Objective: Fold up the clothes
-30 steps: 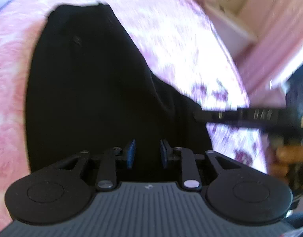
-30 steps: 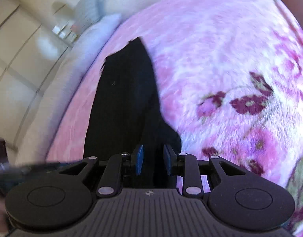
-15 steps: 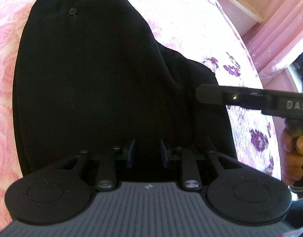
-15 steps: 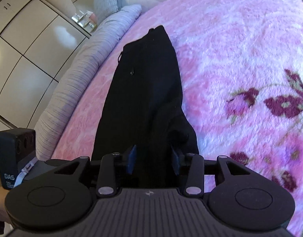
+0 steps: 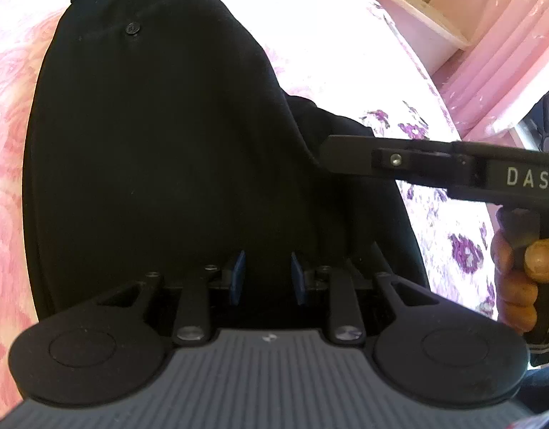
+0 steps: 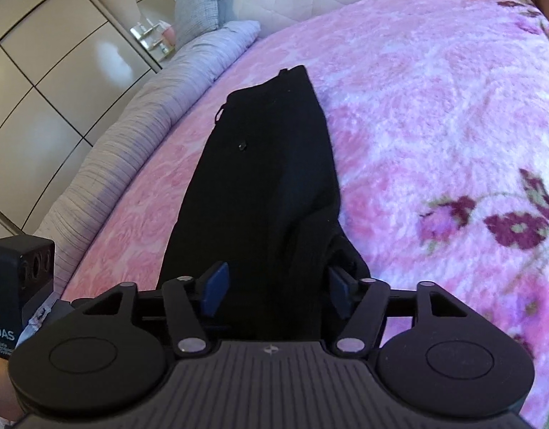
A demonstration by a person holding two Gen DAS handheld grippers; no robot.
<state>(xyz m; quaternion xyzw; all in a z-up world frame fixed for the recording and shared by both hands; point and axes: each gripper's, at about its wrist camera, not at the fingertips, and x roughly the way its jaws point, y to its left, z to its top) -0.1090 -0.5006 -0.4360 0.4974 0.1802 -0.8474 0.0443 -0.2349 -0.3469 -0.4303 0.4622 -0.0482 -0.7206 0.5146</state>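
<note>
Black trousers (image 5: 160, 136) lie lengthwise on the pink floral blanket (image 6: 435, 100), waistband at the far end, one button (image 5: 132, 28) showing. My left gripper (image 5: 267, 275) hovers over their near end. Its blue pads stand a narrow gap apart, and the black cloth behind them hides whether any is pinched. My right gripper (image 6: 278, 289) is over the trousers' (image 6: 267, 164) near right side. Its jaws are opening, the cloth lies under the gap, and the pads do not press on it. In the left wrist view the right gripper (image 5: 333, 152) reaches in from the right.
A person's hand (image 5: 517, 279) holds the right gripper's handle. A grey striped pillow (image 6: 138, 132) runs along the bed's left edge before white wardrobe doors (image 6: 42, 71). A pink curtain (image 5: 506, 35) and pale shelf (image 5: 417, 14) stand beyond the bed's right side.
The right gripper's jaws have spread from narrow to wide over the cloth, and it has rolled and shifted a little. The left gripper's pads keep the same narrow gap.
</note>
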